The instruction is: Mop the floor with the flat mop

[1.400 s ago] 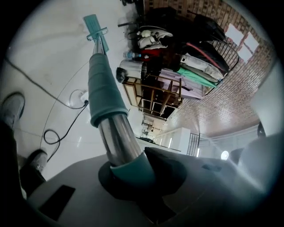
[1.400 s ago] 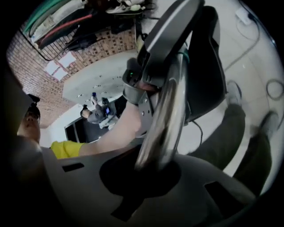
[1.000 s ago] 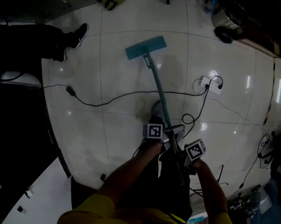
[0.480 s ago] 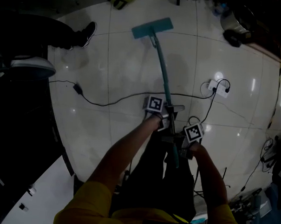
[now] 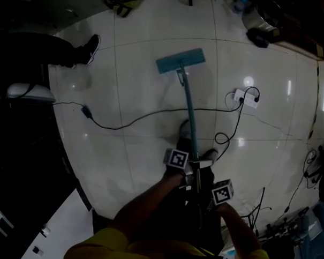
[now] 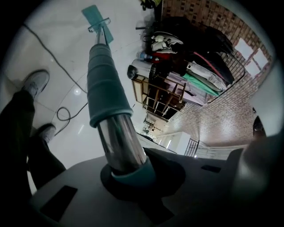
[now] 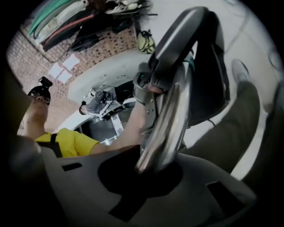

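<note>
The flat mop's teal head (image 5: 180, 60) lies flat on the white tiled floor ahead of me. Its teal pole (image 5: 187, 114) runs back to my hands. My left gripper (image 5: 188, 167) is shut on the pole, higher in the head view. The right gripper (image 5: 210, 195) is shut on it just behind, nearer my body. In the left gripper view the teal sleeve and bare metal pole (image 6: 106, 88) rise from the closed jaws of the left gripper (image 6: 128, 175) toward the mop head (image 6: 97, 17). The right gripper (image 7: 151, 173) clamps the shiny metal pole (image 7: 166, 119).
A black cable (image 5: 130, 118) crosses the floor under the pole to a white power strip (image 5: 244, 97). My shoes (image 5: 186, 130) stand beside the pole. A bystander's shoe (image 5: 90, 47) is at upper left. Dark clutter (image 5: 260, 23) lines the top right, and a loaded rack (image 6: 177, 66) stands further off.
The mop head was pushed farther away half a second ago and has now slid back toward me. Both grippers, still on the pole, have drawn back to my body.
</note>
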Demonstrator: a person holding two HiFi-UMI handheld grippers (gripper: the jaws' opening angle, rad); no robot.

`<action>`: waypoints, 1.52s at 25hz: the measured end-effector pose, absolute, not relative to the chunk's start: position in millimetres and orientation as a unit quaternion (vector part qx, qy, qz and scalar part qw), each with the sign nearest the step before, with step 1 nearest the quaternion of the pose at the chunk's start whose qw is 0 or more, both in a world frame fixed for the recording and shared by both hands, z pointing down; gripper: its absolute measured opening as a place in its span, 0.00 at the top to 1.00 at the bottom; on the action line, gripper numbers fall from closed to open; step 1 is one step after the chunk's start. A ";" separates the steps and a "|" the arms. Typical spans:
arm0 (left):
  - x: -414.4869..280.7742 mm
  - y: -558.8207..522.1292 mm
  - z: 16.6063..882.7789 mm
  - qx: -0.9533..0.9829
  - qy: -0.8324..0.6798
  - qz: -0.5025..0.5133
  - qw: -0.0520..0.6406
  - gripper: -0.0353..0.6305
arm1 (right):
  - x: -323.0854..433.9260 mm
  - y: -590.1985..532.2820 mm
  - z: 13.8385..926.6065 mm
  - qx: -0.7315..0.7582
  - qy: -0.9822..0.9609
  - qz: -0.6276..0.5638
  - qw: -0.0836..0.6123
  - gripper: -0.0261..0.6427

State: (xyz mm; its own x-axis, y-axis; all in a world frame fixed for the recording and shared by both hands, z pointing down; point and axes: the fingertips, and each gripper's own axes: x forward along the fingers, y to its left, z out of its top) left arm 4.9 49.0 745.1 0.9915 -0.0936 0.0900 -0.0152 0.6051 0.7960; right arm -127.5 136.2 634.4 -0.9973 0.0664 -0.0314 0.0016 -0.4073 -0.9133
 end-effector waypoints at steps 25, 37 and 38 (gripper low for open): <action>73.2 102.6 750.6 0.485 0.062 0.079 0.869 0.89 | -99.2 148.1 656.2 0.106 -0.548 0.825 -0.084 0.90; 114.0 -56.1 842.4 0.603 0.039 0.159 0.781 0.89 | -56.3 3.5 736.9 0.113 -0.566 0.806 -0.132 0.93; 109.7 -37.2 834.4 0.597 0.035 0.161 0.785 0.89 | -60.1 20.3 724.4 0.107 -0.560 0.810 -0.137 0.93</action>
